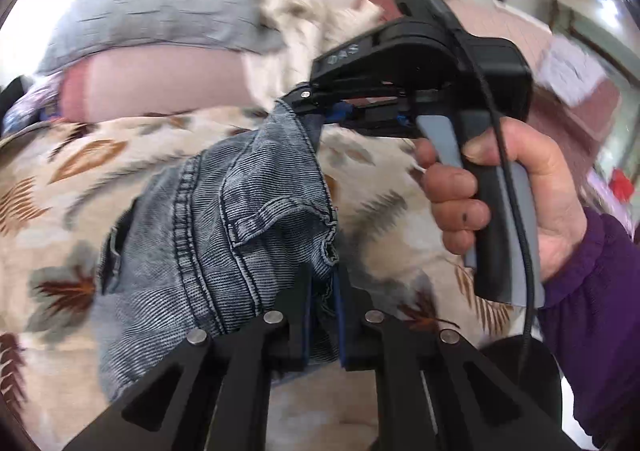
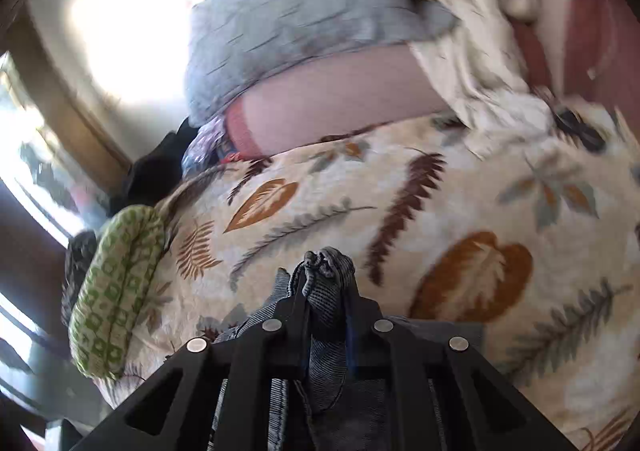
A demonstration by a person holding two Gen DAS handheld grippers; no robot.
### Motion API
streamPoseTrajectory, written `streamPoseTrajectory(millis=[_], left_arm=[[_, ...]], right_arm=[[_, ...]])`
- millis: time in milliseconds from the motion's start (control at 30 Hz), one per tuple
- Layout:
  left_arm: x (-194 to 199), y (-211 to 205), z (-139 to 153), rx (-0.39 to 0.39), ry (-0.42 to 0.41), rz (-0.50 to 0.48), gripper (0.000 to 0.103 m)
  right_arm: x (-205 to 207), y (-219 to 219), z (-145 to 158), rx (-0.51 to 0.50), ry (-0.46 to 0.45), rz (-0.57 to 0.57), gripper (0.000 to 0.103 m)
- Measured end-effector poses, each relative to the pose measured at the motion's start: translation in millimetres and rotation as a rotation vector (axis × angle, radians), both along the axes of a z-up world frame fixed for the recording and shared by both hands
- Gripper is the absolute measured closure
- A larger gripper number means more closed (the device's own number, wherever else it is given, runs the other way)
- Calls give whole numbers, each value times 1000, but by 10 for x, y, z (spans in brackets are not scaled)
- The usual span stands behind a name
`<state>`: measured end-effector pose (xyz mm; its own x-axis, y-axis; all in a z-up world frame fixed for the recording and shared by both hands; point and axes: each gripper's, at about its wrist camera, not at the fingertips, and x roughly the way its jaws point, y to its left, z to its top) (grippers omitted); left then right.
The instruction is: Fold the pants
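The left gripper point(image 1: 324, 315) pinches the jeans point(image 1: 240, 211) tight, and the right gripper point(image 2: 326, 291) pinches them too, lifting them above the leafy blanket point(image 2: 440, 191) for folding.

My left hand-held gripper point(image 1: 322, 315) has the pants point(image 1: 224, 219) between its fingers, and the cloth runs up and away to the right hand-held gripper point(image 1: 316, 107), which pinches it higher up, just right of the fold. Below the pants lies the bed point(image 1: 60, 179). At its far end a pillow point(image 2: 304, 7) sits on folded bedding point(image 2: 340, 103). At the bed's left edge lies a cushion point(image 2: 116, 291).
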<state>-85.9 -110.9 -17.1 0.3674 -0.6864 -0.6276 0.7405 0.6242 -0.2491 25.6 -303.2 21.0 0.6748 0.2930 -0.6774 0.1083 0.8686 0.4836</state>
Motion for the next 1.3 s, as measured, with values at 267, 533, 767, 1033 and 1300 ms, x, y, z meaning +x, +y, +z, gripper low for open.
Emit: streamPoseTrajectory(millis=[267,533,767,1033,1300], left_arm=[[-5,-711,-373,140,10,-73,93],[76,-860,-472,168,53,-80,93],[-44,-490,-110,133,9,-50,93],[540,192,44,216,37,275,72],[897,294,-427,330,78,421,72]], right_arm=[[-357,-863,-645,146,1,-142,89],[-380,-1128,-1004,216,74,-166,78],[-752,-1284,-705,92,-35,-244,71],[-1030,-863,-413,112,-139,-154,71],[-988,-220,-359,2,-141,-5,71]])
